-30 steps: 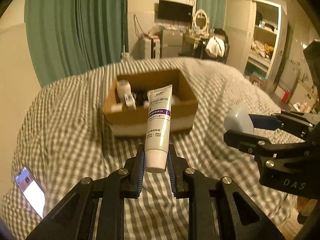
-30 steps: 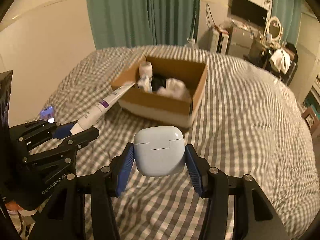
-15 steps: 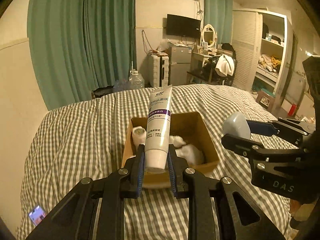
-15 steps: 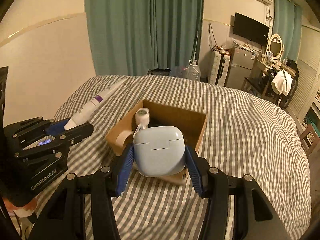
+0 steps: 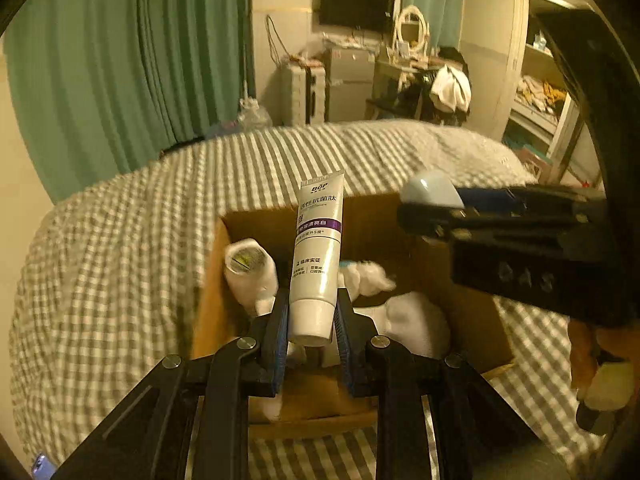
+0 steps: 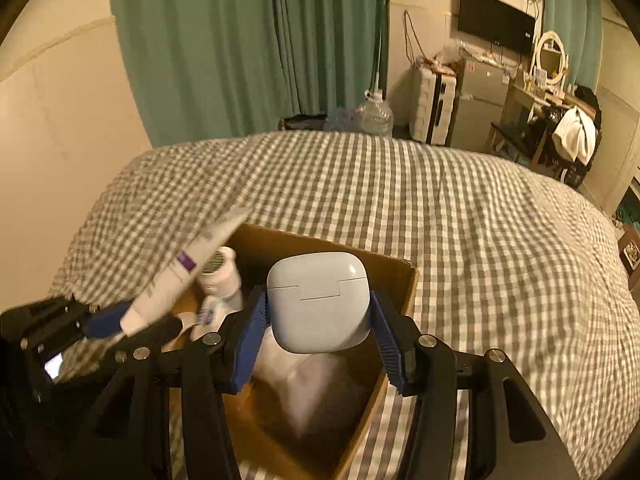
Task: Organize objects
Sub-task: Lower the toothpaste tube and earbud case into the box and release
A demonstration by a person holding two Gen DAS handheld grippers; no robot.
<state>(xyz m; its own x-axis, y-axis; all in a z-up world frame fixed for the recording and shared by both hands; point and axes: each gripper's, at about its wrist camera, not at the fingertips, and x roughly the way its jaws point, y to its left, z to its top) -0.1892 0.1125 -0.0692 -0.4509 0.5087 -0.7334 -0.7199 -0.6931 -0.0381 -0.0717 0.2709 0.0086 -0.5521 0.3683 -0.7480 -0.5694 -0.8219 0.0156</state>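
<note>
My left gripper [image 5: 312,320] is shut on a white tube with a purple band [image 5: 318,256], held cap-down over the open cardboard box [image 5: 208,280] on the checked bed. My right gripper [image 6: 318,320] is shut on a pale blue earbud case [image 6: 318,300], also above the box [image 6: 400,280]. Each gripper shows in the other's view: the right one [image 5: 432,204] with the case [image 5: 430,192], the left one [image 6: 120,324] with the tube [image 6: 180,276]. Inside the box lie a white bottle [image 5: 248,268] and white soft items [image 5: 412,324].
The grey checked bedspread [image 6: 440,208] surrounds the box. A phone [image 5: 42,466] lies at the bed's near left edge. Green curtains [image 6: 248,48], a dresser and shelves stand beyond the bed.
Both grippers have moved forward and now sit above the box, which looms larger and closer. Both still hold their objects.
</note>
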